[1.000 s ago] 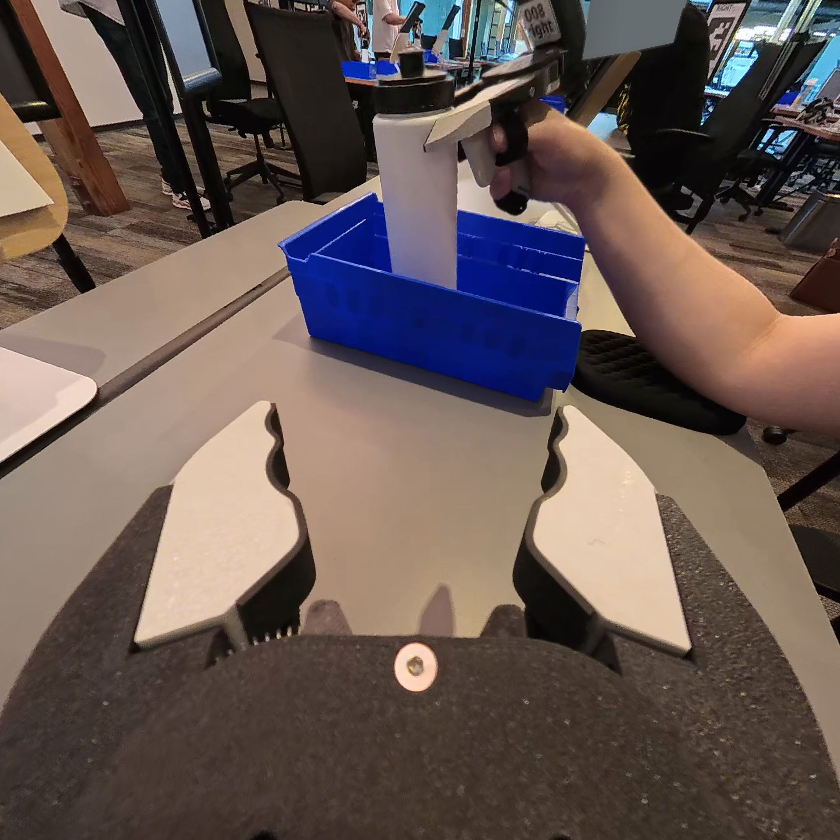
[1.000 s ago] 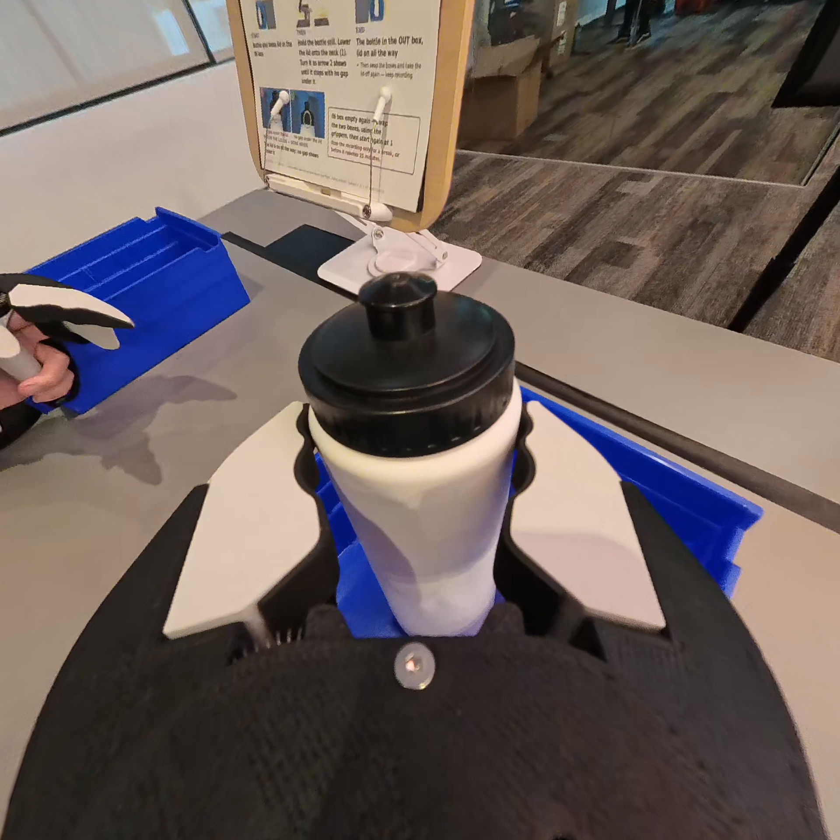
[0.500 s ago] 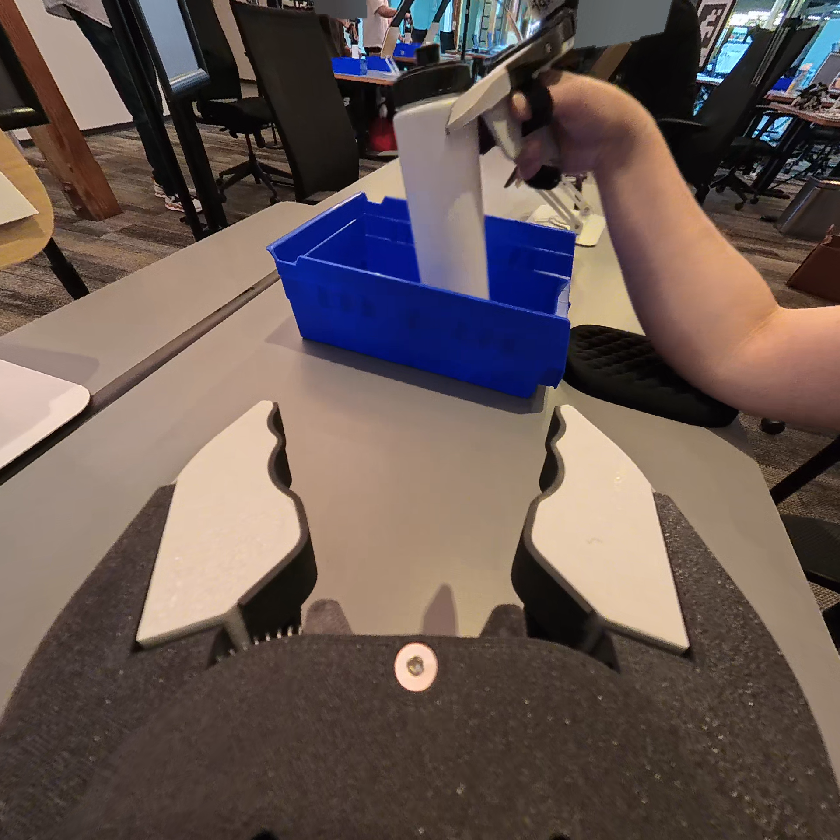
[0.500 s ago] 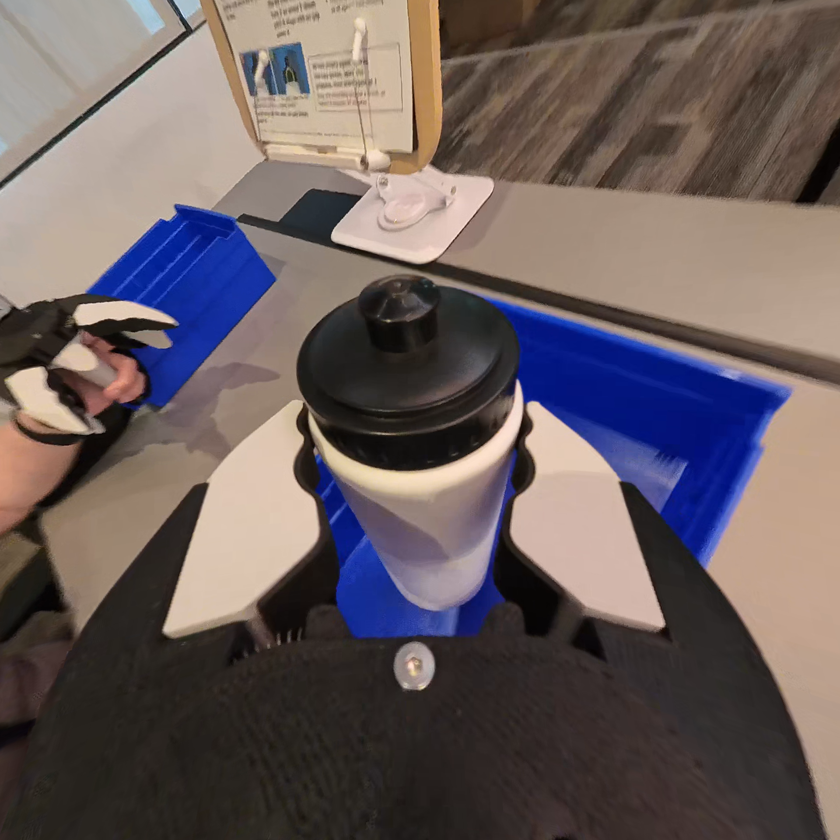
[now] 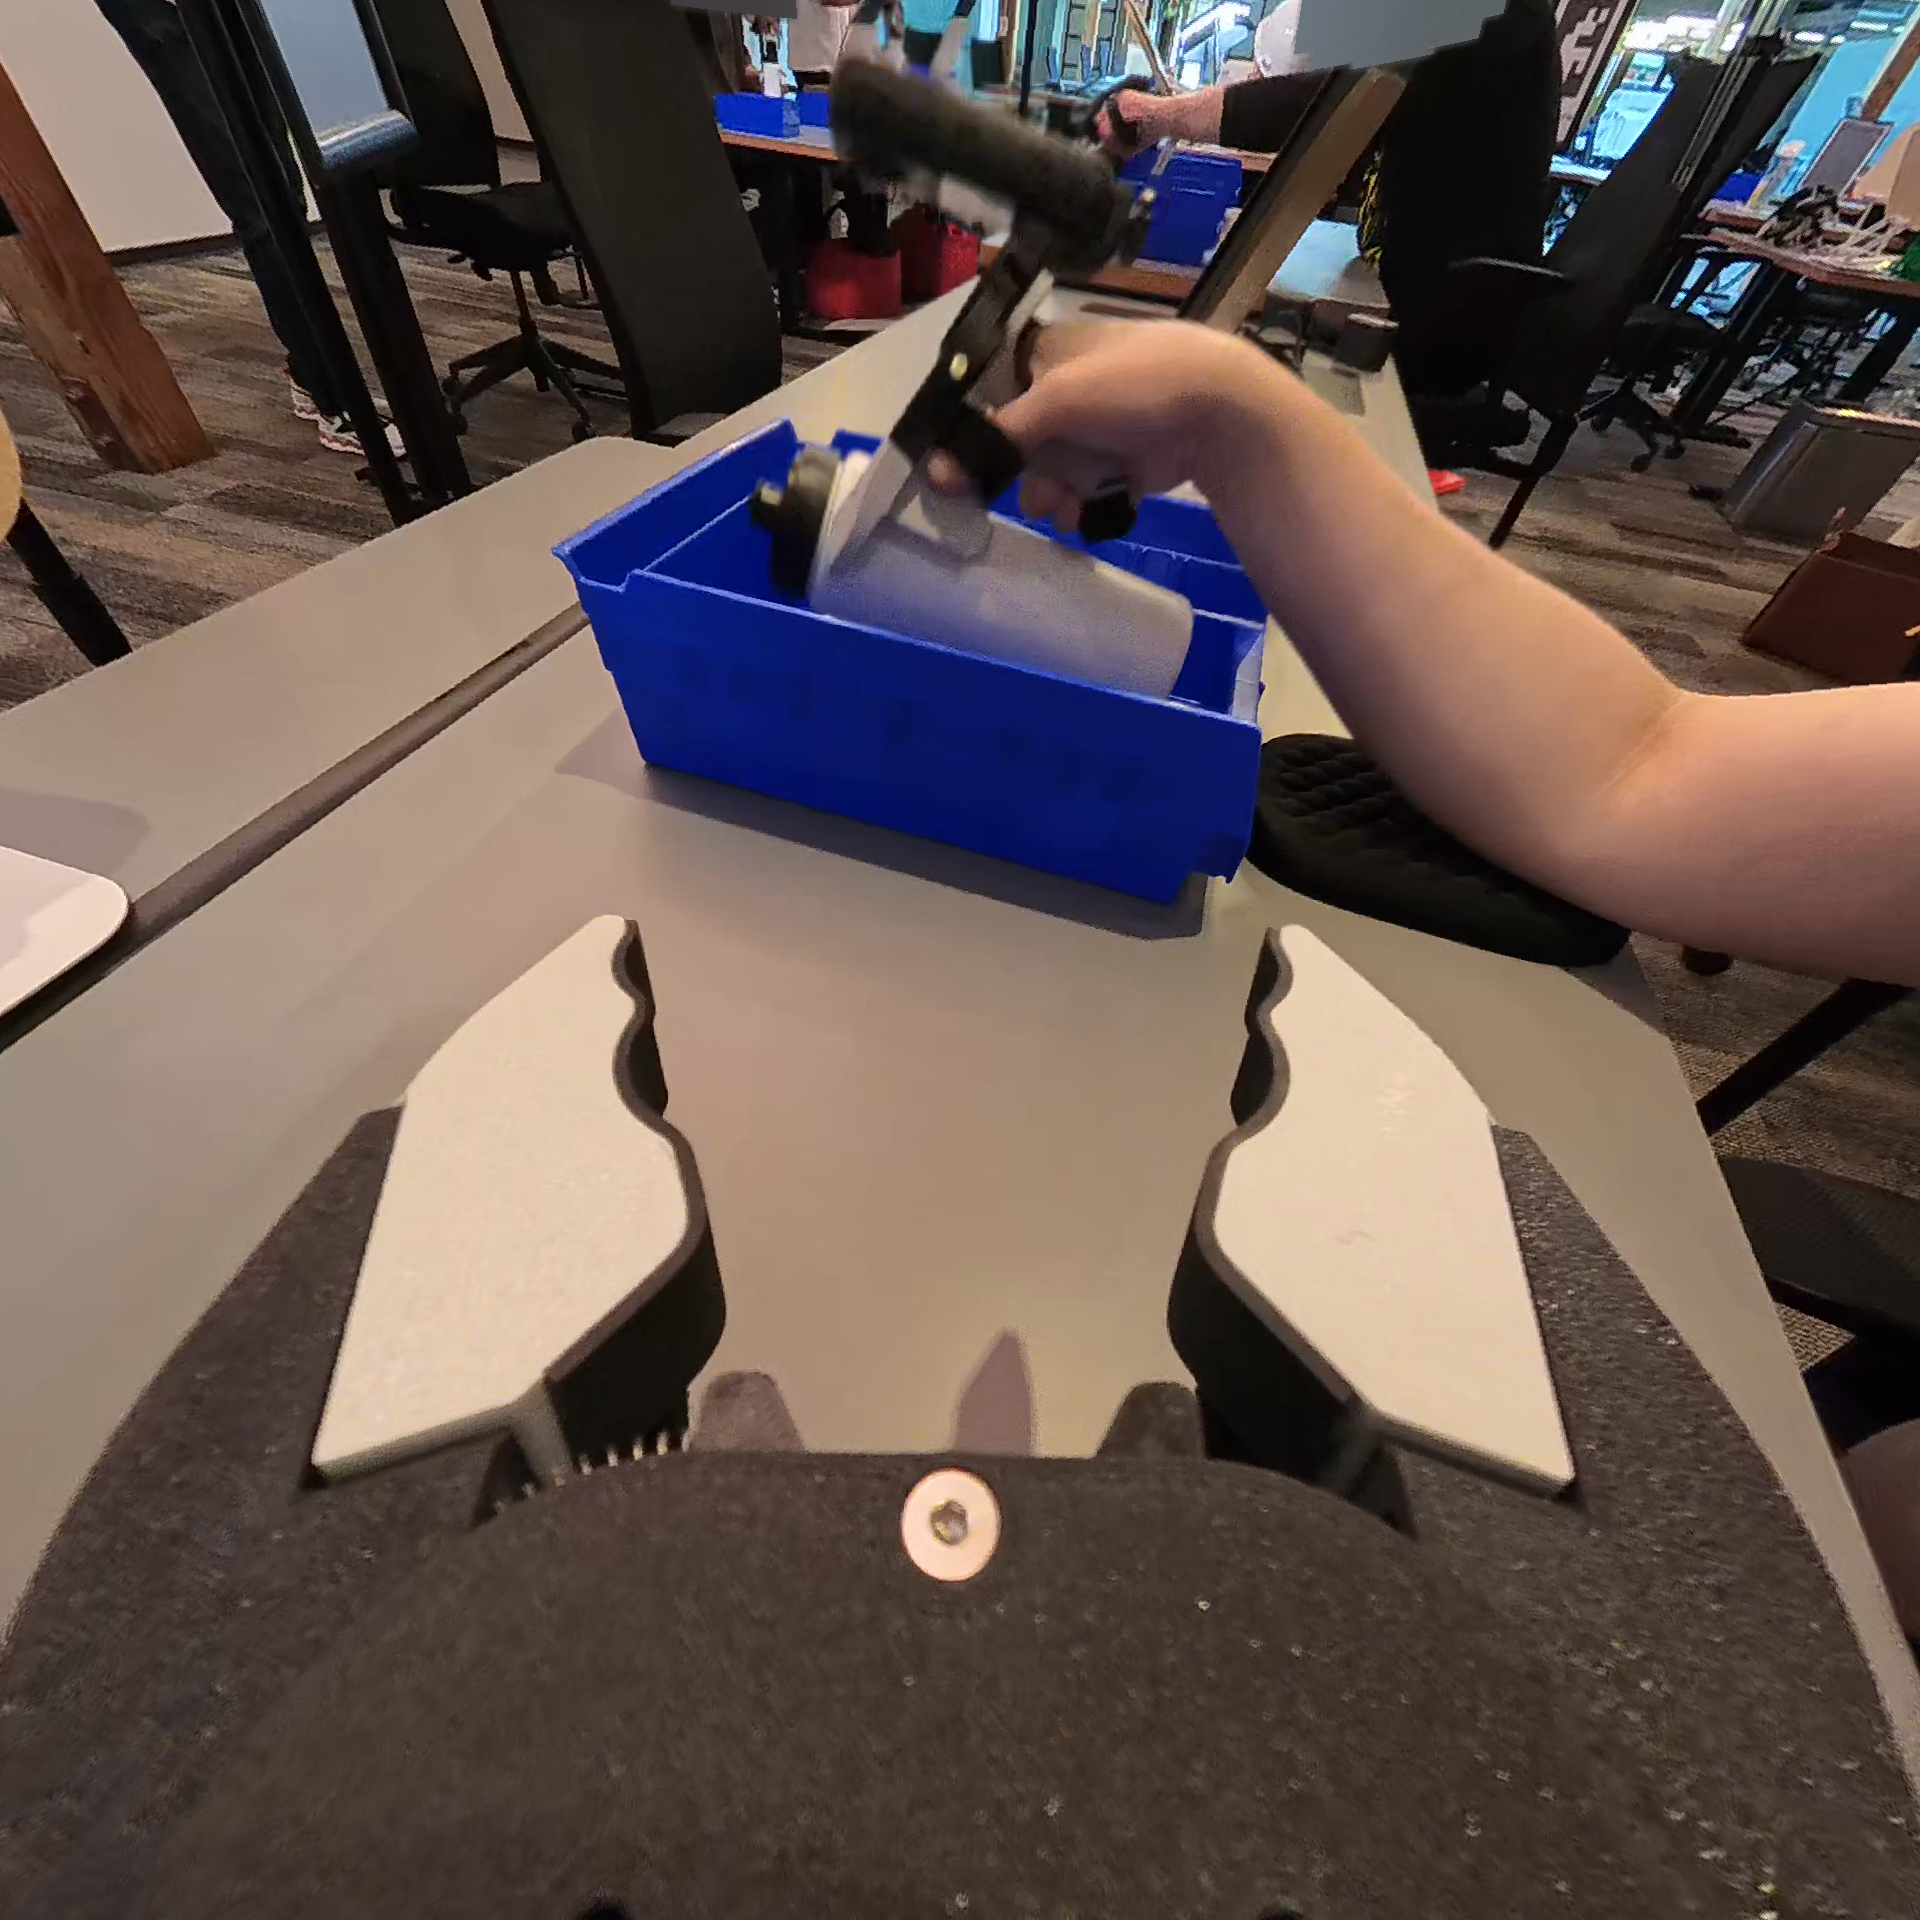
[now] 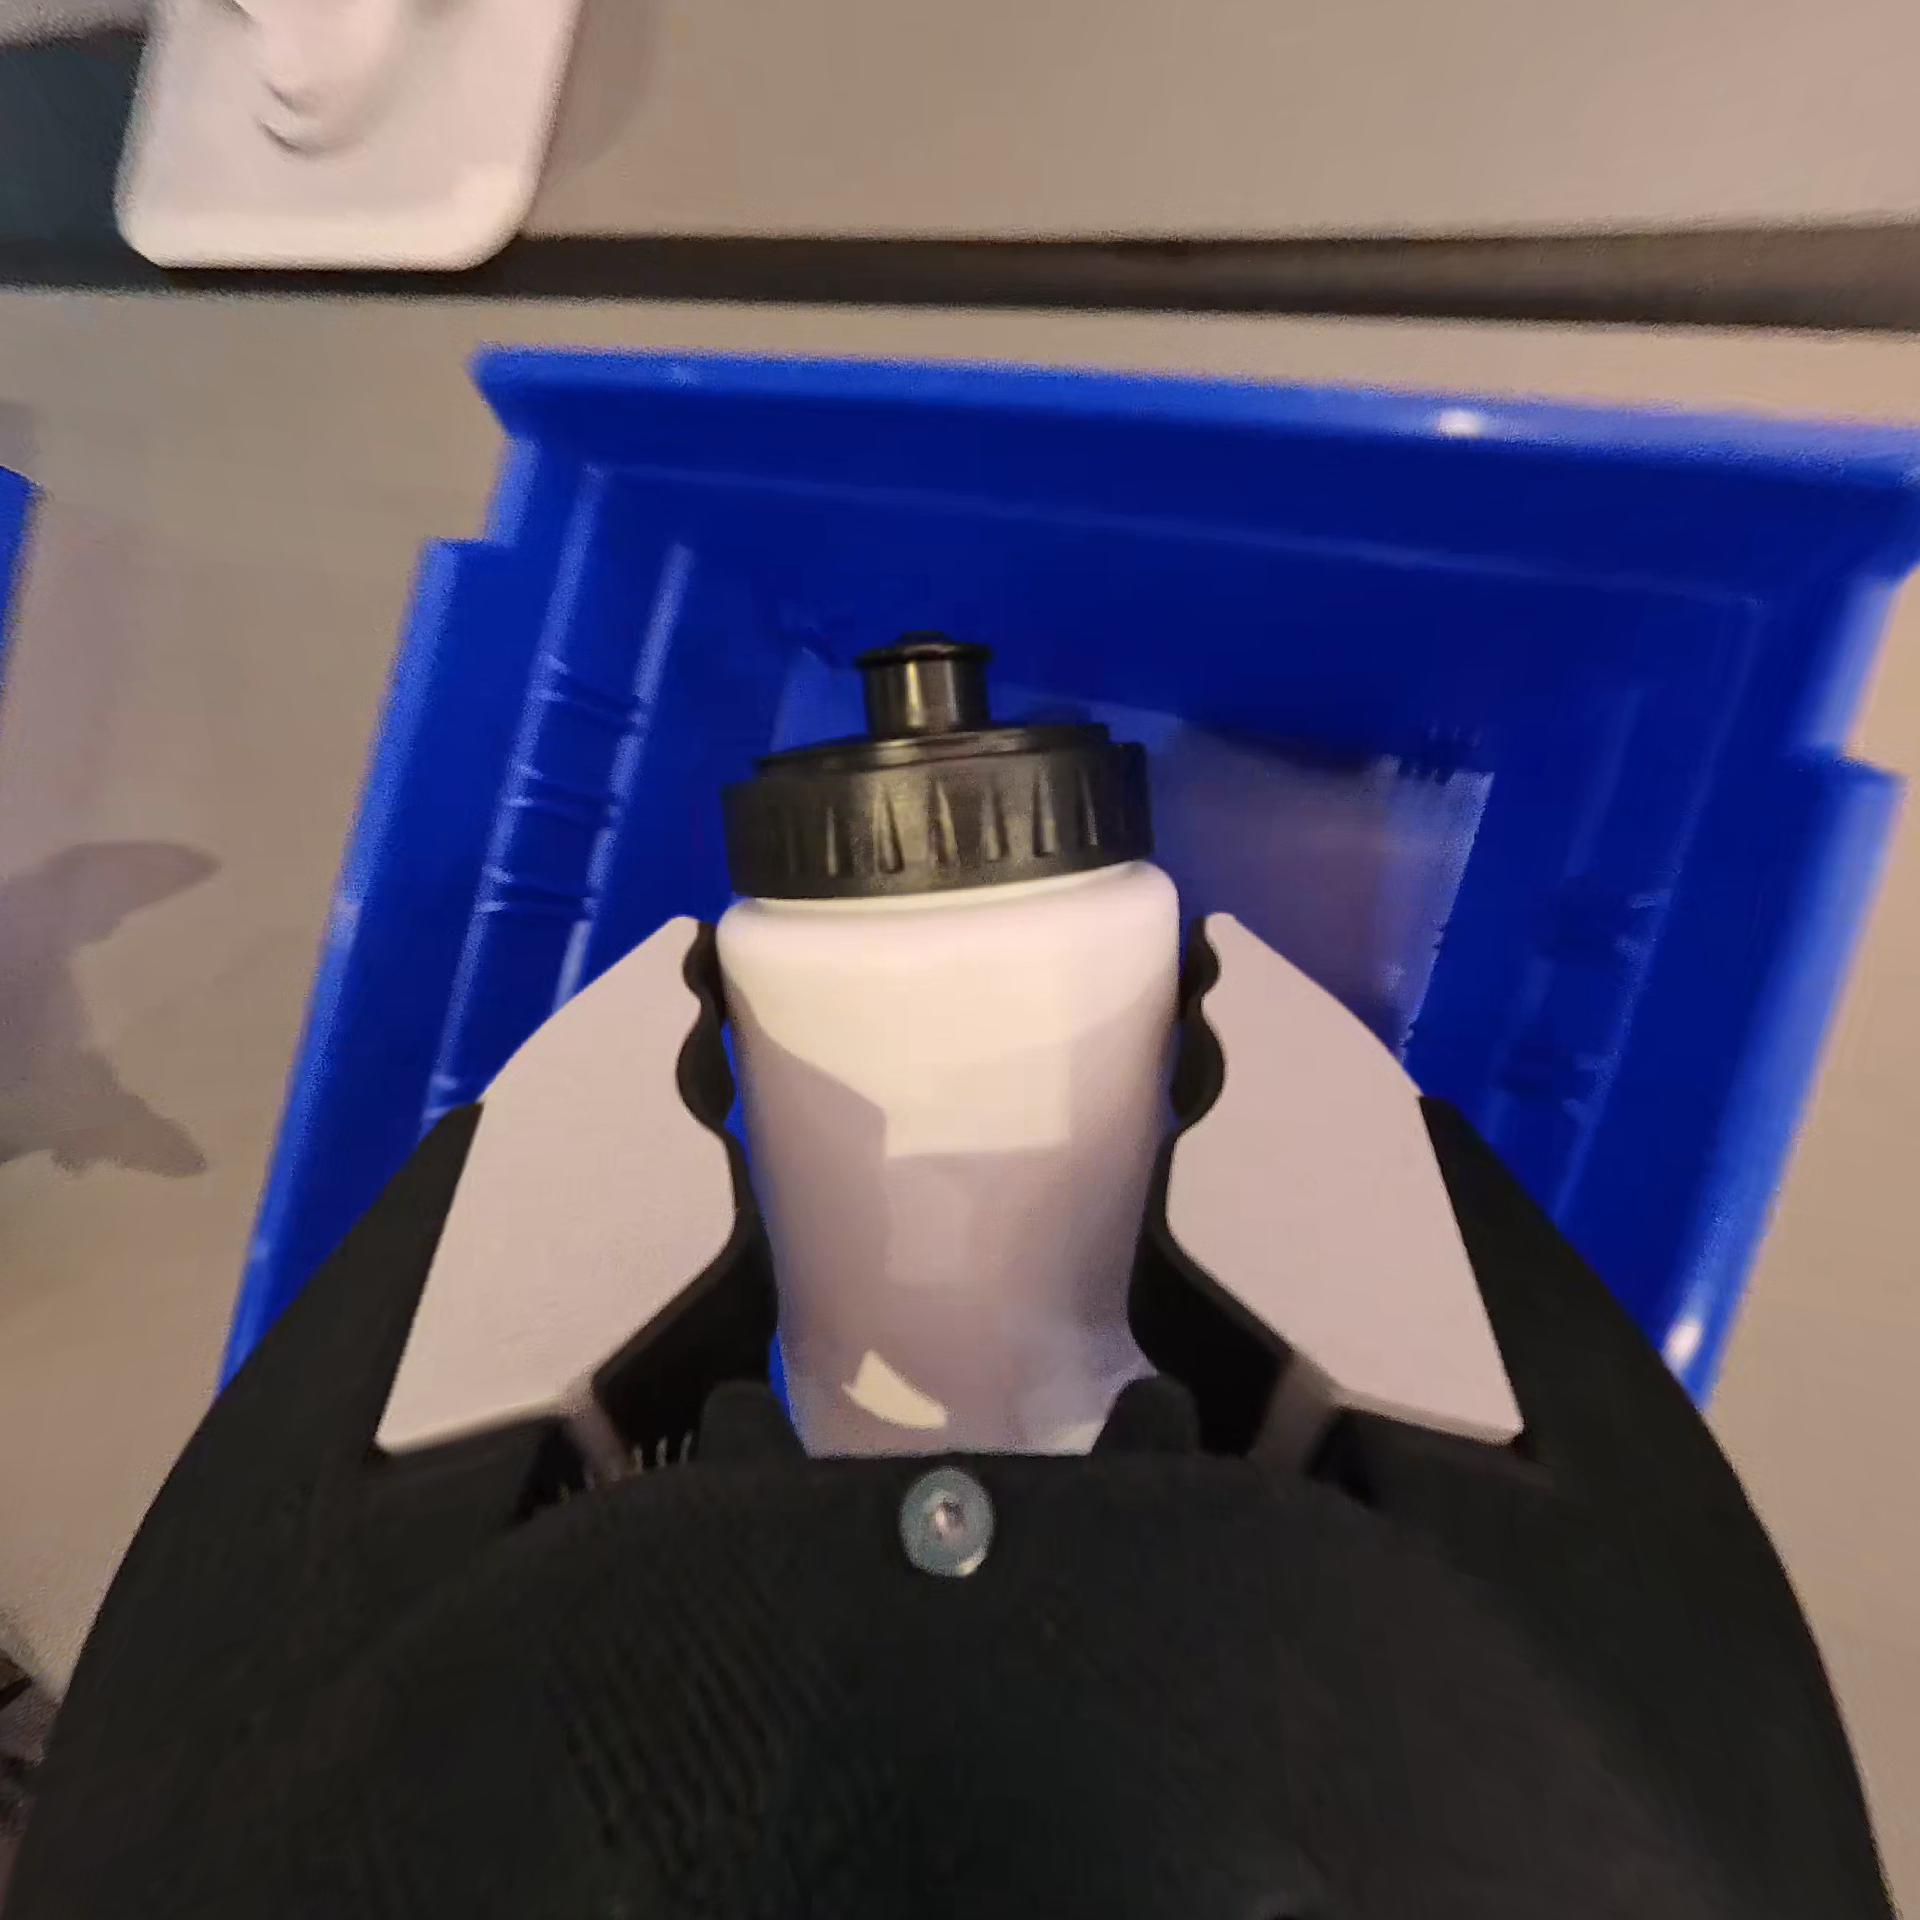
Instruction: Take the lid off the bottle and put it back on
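A white bottle (image 6: 951,1122) wears a black ribbed lid (image 6: 935,810) over a bright blue bin (image 5: 935,727). The worktop (image 5: 935,1091) is plain grey. At right, a black cushion (image 5: 1392,852) shows a quilted pattern.

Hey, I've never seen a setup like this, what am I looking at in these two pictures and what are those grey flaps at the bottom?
There is no robot here. A person holds a hand-operated gripper in each hand, and each carries a camera looking out along its two jaws; the grey flaps are those jaws.

In the left wrist view, the left gripper hangs open and empty over a grey table. Farther off you see the person's right hand working the other tool.

In the right wrist view, the right gripper is closed on a white bottle with its black lid on, tilted over a blue bin. A black pad lies beside the bin.
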### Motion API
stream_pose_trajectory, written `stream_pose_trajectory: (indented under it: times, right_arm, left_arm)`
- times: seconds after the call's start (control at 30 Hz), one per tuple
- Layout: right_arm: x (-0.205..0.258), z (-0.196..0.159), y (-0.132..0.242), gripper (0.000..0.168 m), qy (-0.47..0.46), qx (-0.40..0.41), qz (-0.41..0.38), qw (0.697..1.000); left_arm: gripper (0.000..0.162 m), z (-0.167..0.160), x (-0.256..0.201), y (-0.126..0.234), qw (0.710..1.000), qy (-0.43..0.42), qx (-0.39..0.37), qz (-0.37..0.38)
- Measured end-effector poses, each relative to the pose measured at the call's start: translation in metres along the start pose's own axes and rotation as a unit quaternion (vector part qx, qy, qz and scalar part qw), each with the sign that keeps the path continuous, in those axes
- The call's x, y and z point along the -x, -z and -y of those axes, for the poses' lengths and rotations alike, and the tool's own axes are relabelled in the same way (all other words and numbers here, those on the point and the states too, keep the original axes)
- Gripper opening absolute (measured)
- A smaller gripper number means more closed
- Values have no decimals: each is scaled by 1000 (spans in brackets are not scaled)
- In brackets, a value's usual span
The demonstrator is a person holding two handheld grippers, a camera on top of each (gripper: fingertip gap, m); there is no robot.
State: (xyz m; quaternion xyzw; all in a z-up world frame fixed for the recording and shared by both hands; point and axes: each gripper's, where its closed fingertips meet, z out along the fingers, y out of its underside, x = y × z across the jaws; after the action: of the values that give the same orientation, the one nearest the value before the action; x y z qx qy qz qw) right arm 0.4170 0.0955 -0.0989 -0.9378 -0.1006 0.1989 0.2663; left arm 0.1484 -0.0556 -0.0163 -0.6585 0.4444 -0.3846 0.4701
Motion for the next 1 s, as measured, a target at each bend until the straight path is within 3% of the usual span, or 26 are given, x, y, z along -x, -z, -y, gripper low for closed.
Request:
stream_pose_trajectory:
  times: [0.1, 0.2, 0.3, 0.43, 0.53, 0.67, 0.8, 0.87, 0.93, 1.0]
  right_arm:
    - [1, -12, -17, 85, -21, 39, 12, 999]
    - [13, -6, -10, 73, -31, 37, 47, 998]
    - [20, 15, 29, 76, 24, -25, 31, 999]
    - [-8, 31, 99, 76, 103, -116, -110, 982]
    - [-52, 9, 120, 77, 111, -82, -215, 967]
    - [-87, -33, 100, 77, 48, 25, -211, 976]
    - [-101, -61, 80, 77, 9, 101, -212, 972]
    - [-104, -72, 73, 73, -15, 134, -210, 968]
    - [-102, -79, 66, 65, -28, 150, -194, 969]
    - [-93, -82, 60, 49, -37, 160, -156, 974]
  left_arm:
    - [108, 1, 0, 2, 1000, 4, 1, 1]
    - [109, 5, 3, 7, 1000, 4, 8, 9]
    - [109, 21, 12, 26, 999, -1, 7, 32]
    - [108, 43, 51, 89, 988, -18, 51, 145]
    - [101, 36, 100, 169, 945, -12, 122, 302]
    - [95, -15, 145, 280, 856, 75, 242, 452]
    - [80, -50, 170, 341, 818, 174, 234, 496]
    - [79, -79, 172, 364, 782, 245, 258, 511]
    - [81, -114, 167, 379, 744, 310, 309, 505]
    - [77, -136, 167, 384, 728, 339, 334, 494]
